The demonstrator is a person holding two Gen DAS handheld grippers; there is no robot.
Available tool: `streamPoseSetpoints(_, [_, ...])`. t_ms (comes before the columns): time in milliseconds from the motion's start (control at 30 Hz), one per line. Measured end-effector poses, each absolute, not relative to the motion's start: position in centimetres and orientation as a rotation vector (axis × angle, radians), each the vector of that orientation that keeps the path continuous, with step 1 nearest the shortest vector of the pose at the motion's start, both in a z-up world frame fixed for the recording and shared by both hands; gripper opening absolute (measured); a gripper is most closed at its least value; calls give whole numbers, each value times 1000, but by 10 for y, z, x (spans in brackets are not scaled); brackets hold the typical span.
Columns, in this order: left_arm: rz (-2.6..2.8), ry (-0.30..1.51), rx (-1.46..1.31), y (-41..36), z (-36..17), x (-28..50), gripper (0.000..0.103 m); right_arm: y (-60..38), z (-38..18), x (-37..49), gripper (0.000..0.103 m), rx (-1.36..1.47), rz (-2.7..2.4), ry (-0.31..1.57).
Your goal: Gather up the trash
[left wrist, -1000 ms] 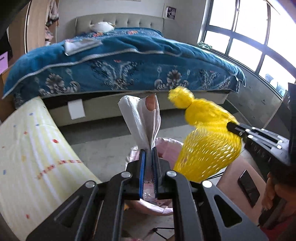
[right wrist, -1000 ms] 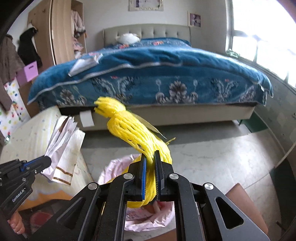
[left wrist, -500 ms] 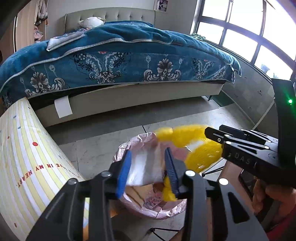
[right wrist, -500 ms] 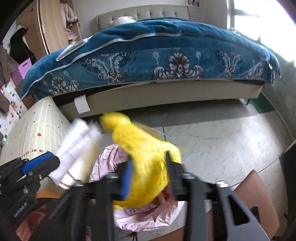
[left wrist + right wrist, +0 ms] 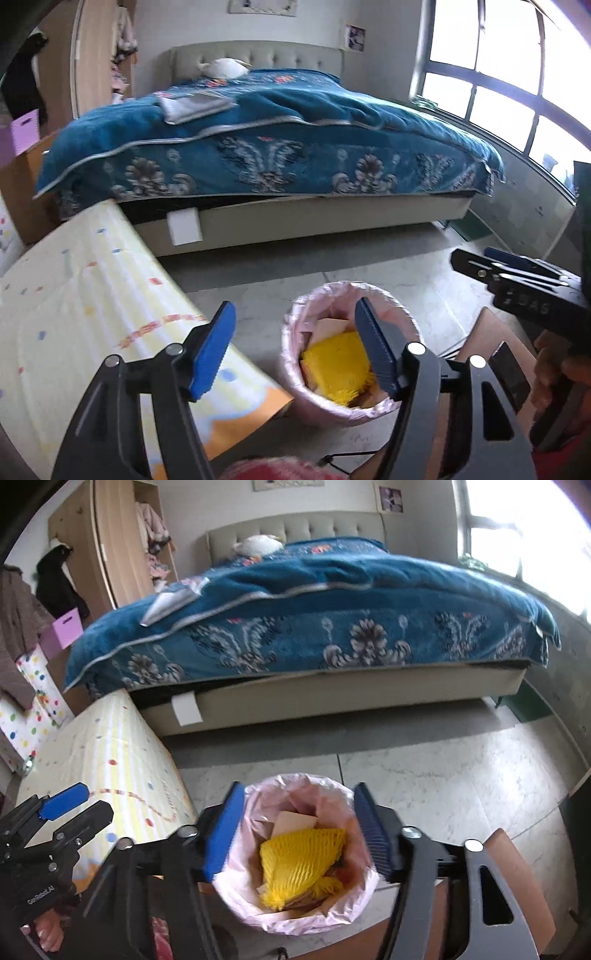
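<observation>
A round bin lined with a pink bag [image 5: 295, 317] [image 5: 255, 915] stands on the floor below both grippers. The yellow foam net [image 5: 338, 367] [image 5: 299, 856] lies inside it on top of paper scraps [image 5: 295, 821]. My left gripper [image 5: 295, 349] hangs above the bin's left rim, jaws opening, nothing between its blue pads. Directly over the bin, my right gripper [image 5: 299, 836] has its jaws opening too, and they hold nothing. The right gripper also shows at the right edge of the left wrist view [image 5: 517, 269], and the left gripper sits at the lower left of the right wrist view [image 5: 62, 812].
A bed with a blue floral blanket [image 5: 277, 147] fills the back of the room. A yellow striped mat or mattress [image 5: 85, 306] leans at the left beside the bin. A brown table edge with a dark phone [image 5: 508, 369] is at the right. Pale tiled floor [image 5: 443, 775] lies between bin and bed.
Both grippers opened. The white paper fell from the left one and the yellow net from the right one, and both dropped into the pink-lined bin.
</observation>
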State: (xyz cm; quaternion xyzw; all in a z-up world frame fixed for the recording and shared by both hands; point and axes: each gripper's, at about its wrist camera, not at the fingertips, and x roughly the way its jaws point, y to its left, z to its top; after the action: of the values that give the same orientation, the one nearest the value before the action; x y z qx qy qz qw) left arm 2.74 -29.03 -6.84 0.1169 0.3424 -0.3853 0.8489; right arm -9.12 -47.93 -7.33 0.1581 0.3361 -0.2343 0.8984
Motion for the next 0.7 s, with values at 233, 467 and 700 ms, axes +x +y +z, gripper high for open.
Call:
streamPoseSetpoints(233, [-677,691,216,-226,-45,28,87,-429,-47,-86,89,280,-395,691])
streamPoseSetpoints(467, [-456,653,245,-150,-25,22,97,-386,-22,-70,91,284,-190,731])
streamPoseSetpoints(700, [-268,678,191,-68,-9,22,97,-318,9,-54,95,200,-26,723])
